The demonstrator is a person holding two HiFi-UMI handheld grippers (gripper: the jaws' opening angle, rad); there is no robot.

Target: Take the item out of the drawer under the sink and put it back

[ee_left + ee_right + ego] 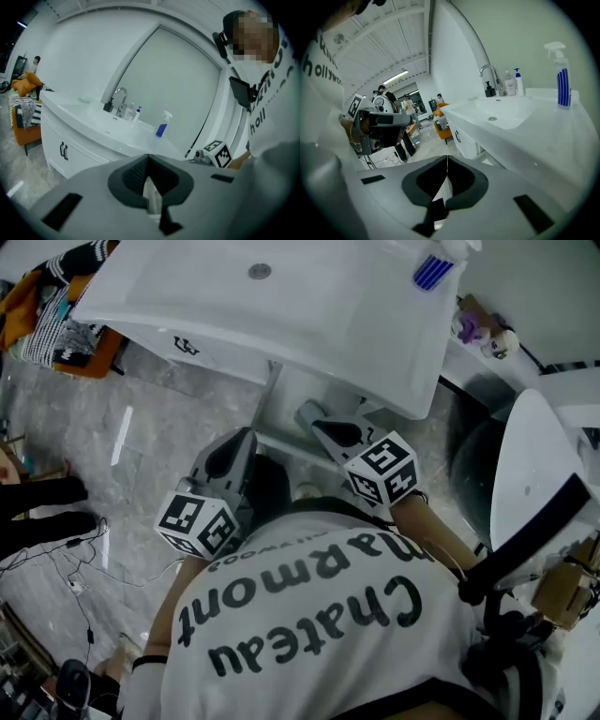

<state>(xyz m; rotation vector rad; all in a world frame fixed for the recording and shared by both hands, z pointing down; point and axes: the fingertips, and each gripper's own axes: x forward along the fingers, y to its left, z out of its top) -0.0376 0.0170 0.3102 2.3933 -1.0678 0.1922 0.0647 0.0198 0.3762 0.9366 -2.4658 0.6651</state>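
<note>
Jaws of the left gripper (148, 158) were pressed together with nothing between them, tips aimed at the white vanity. On the far left of that vanity's front, a dark cabinet handle (63, 150) marked a shut door. Above it the sink (281, 306) ran left to right, with the faucet (120, 95) at the far side and a blue-striped spray bottle (563, 84) toward the right end.

To the right, the right gripper (447, 158) also had its jaws closed tight on nothing. In the head view both grippers were held close to the person's chest, side by side, pointing at the cabinet front just under the sink's near edge.

No view showed the item. It was presumably inside the drawer, which lay ahead of and below both sets of jaws; no view showed that drawer's front clearly, or whether it was open.

Judging from the head view, the right gripper's tips sat slightly nearer the cabinet than the left's, so either one would have to drop lower and reach forward, opening first.
</note>
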